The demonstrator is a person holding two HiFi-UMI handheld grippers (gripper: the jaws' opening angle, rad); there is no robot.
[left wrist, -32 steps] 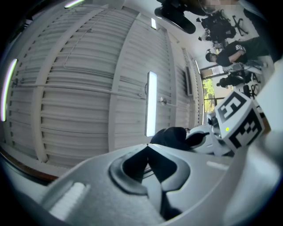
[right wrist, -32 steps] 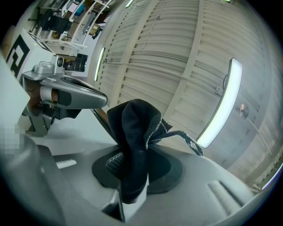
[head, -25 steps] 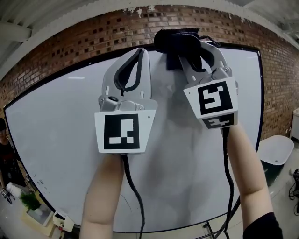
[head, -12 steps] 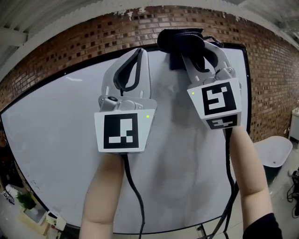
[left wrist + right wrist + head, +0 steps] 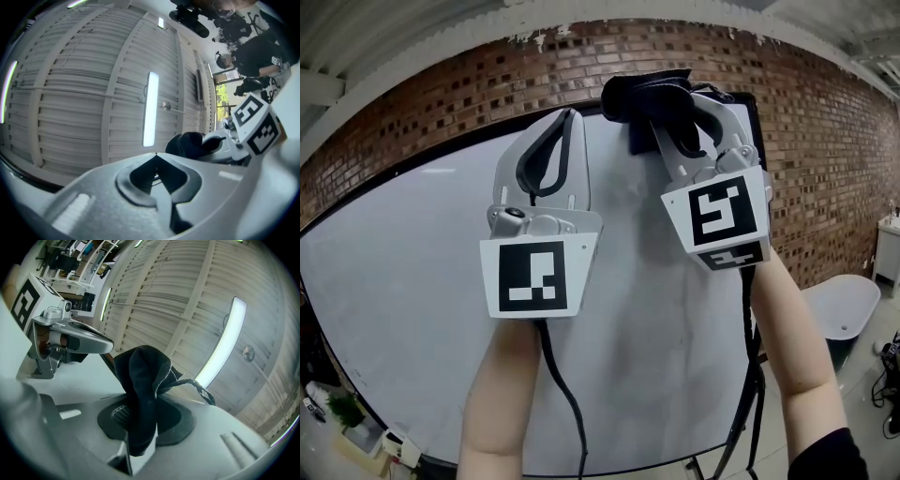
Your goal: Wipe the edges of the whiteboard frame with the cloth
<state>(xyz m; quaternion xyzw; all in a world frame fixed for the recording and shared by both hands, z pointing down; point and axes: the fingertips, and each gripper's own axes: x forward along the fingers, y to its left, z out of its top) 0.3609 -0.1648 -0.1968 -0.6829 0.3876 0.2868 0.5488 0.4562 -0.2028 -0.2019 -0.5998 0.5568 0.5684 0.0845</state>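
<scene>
My right gripper (image 5: 667, 98) has its jaws clamped on the dark cloth (image 5: 645, 92), which sits bunched against the top edge of the whiteboard frame (image 5: 412, 169), close to the board's top right corner. In the right gripper view the cloth (image 5: 145, 376) stands up between the pads as a thick fold with a frayed strand (image 5: 206, 392) trailing off to one side. My left gripper (image 5: 566, 116) is raised in front of the whiteboard (image 5: 656, 309) a little below that top edge. Its jaws are together with nothing between them.

To wipe well, I judge I should press the fold onto the black strip itself, not the white face, and tilt the jaws so fabric meets the frame and not the pads. A steady drag along the top edge to the corner seems right, then a turn of the wrist to follow the right edge downward. The bite looks deep enough, but the loose strand could catch at the corner, so light pressure there is wise. I would hold the left gripper clear of the wiping path.
</scene>
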